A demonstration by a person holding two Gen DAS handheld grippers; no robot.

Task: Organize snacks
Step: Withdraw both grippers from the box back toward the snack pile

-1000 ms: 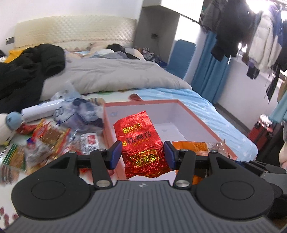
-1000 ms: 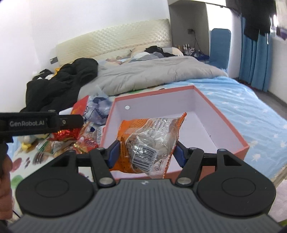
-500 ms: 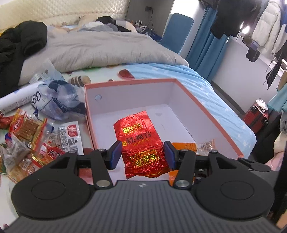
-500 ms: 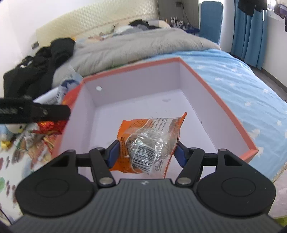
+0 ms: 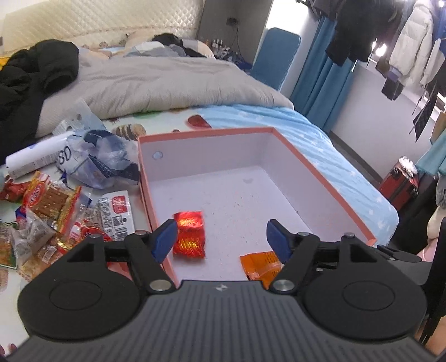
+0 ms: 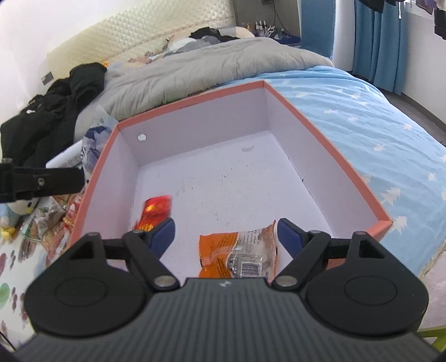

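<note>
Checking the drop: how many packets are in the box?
2. A red packet lies near the box's left wall; an orange packet lies at the near edge, partly hidden by the gripper body.

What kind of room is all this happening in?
A bedroom, it seems: a bed with a grey duvet and padded headboard, coats hanging by the window, and blue curtains.
</note>
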